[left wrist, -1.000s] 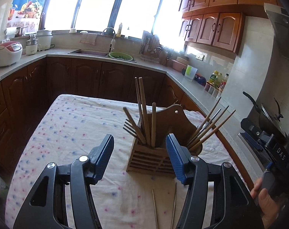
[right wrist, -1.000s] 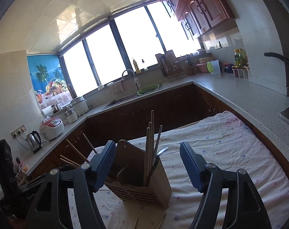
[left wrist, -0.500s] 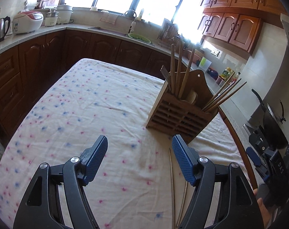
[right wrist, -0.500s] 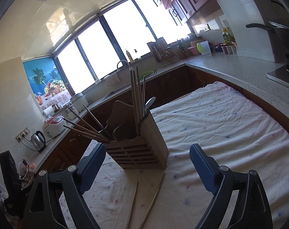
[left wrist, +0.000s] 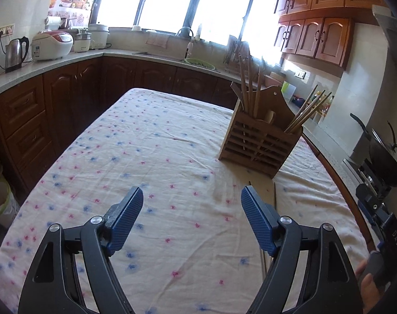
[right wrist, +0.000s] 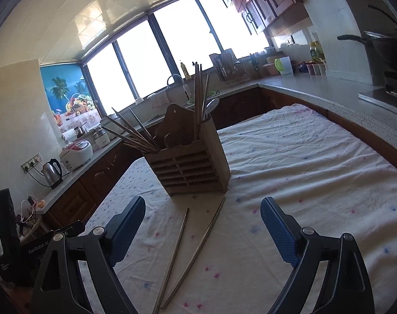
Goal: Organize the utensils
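Observation:
A slatted wooden utensil holder (left wrist: 259,144) (right wrist: 190,164) stands on the cloth-covered table. It holds chopsticks (left wrist: 307,112) (right wrist: 130,134) in one side and tall utensils (left wrist: 248,86) (right wrist: 199,99) in the other. Two loose chopsticks (right wrist: 198,246) lie on the cloth in front of the holder, between my right gripper's fingers; they show partly behind the right finger in the left wrist view (left wrist: 274,196). My left gripper (left wrist: 191,218) is open and empty over the cloth. My right gripper (right wrist: 202,225) is open and empty just short of the loose chopsticks.
The table cloth (left wrist: 151,141) is white with pink and blue dots. Kitchen counters wrap around, with a kettle (left wrist: 14,52), rice cooker (left wrist: 51,45), sink (left wrist: 172,57) and a wok on the stove (left wrist: 384,157). The table edge runs along the right (left wrist: 337,183).
Both grippers have drawn back from the holder and tilted down. The holder now sits farther away, and the two loose chopsticks lie fully in view of the right gripper.

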`<state>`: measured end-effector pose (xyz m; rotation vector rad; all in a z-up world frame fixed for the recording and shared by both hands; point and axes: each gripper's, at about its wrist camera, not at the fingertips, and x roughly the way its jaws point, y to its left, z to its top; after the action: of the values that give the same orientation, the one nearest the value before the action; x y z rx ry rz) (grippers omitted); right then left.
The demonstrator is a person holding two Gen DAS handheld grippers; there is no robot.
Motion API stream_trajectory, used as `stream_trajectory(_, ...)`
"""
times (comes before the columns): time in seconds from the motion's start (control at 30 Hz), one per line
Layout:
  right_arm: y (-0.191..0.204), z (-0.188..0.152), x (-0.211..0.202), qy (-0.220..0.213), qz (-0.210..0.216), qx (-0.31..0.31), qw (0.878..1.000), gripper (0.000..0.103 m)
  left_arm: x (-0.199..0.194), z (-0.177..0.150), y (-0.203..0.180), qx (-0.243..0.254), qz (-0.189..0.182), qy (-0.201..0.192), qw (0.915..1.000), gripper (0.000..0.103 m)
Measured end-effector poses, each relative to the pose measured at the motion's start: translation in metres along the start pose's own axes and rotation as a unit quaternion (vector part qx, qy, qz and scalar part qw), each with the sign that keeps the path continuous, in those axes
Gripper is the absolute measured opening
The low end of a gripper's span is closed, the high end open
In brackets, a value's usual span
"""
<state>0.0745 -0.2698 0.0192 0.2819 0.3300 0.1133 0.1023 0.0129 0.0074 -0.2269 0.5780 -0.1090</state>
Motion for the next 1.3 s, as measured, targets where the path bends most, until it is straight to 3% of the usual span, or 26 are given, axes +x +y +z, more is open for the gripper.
stream_trajectory(0.1,0.012,0.000,-0.024,-0.048,-0.010,-0.040,0.998,0.102,-0.016,-0.007,-0.003,0.016,0.006,-0.027,0.9995,0.091)
stream_trajectory(0.3,0.032,-0.010,-0.064,-0.121,-0.034,-0.107,0.986,0.103,-0.041,-0.020,-0.005,0.028,0.019,-0.071,0.9969,0.103)
stream_trajectory(0.63,0.042,-0.012,-0.104,-0.186,-0.040,-0.148,0.971,0.103,-0.069,-0.024,-0.017,0.049,0.034,-0.118,0.9912,0.103)
stream_trajectory(0.97,0.022,-0.028,-0.096,-0.148,-0.045,-0.118,0.981,0.103,-0.060,-0.057,-0.038,0.100,0.052,-0.110,0.9876,0.103)
stream_trajectory(1.3,0.017,-0.045,-0.091,-0.110,-0.048,-0.119,0.986,0.103,-0.057,-0.073,-0.036,0.094,0.052,-0.096,0.9896,0.103)
